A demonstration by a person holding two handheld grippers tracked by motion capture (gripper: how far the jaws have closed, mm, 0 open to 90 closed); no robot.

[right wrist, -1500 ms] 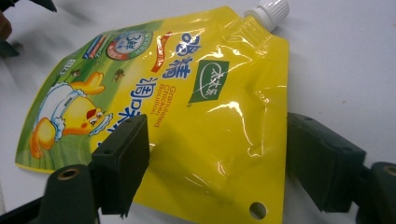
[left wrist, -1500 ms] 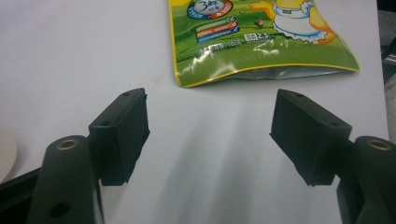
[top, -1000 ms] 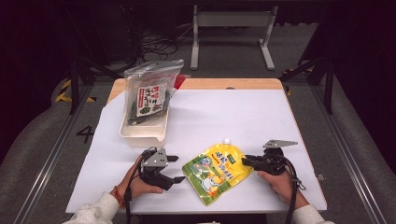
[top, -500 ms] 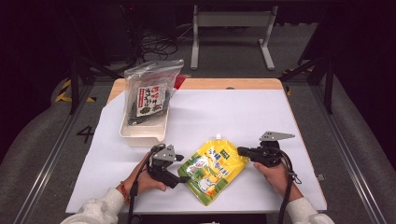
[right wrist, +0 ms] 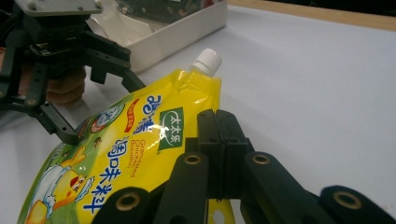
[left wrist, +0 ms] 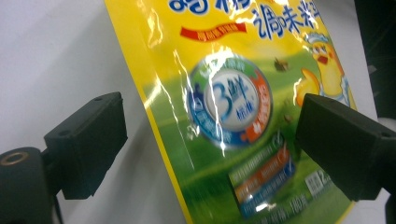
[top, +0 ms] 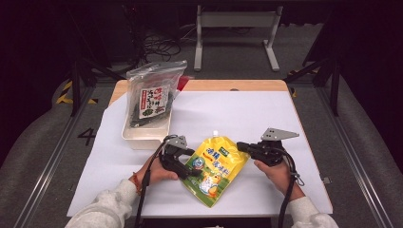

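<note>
Two grippers: both work on one yellow pouch [top: 215, 167], one at each of its long sides.
Yellow pouch: a spouted bag with a cartoon chick printed on it, lying aslant on the white sheet [top: 247, 118] that covers the table, white cap [right wrist: 207, 61] pointing toward the far edge; its right edge is lifted a little off the sheet.
Right gripper [top: 243, 147]: at the pouch's right edge, jaws pressed together and pinching that edge; in the right gripper view the two black jaws meet flat with the yellow film caught between them [right wrist: 217, 140].
Left gripper [top: 190, 164]: at the pouch's left edge, jaws spread wide and just lately opening further; in the left gripper view one jaw stands off the pouch's edge over the white sheet and the other lies over the printed face, with the pads not pressing on the film.
Left hand [top: 154, 171]: just left of the pouch, wrapped round its gripper, a pale sleeve behind it.
Right hand [top: 278, 171]: right of the pouch, under the grey three-cornered plate [top: 279, 134].
White tray [top: 145, 135]: beyond the pouch, up and to its left, well apart from it.
Seaweed bag [top: 153, 97]: a clear packet with dark contents, propped in that tray and sticking up above its rim.
</note>
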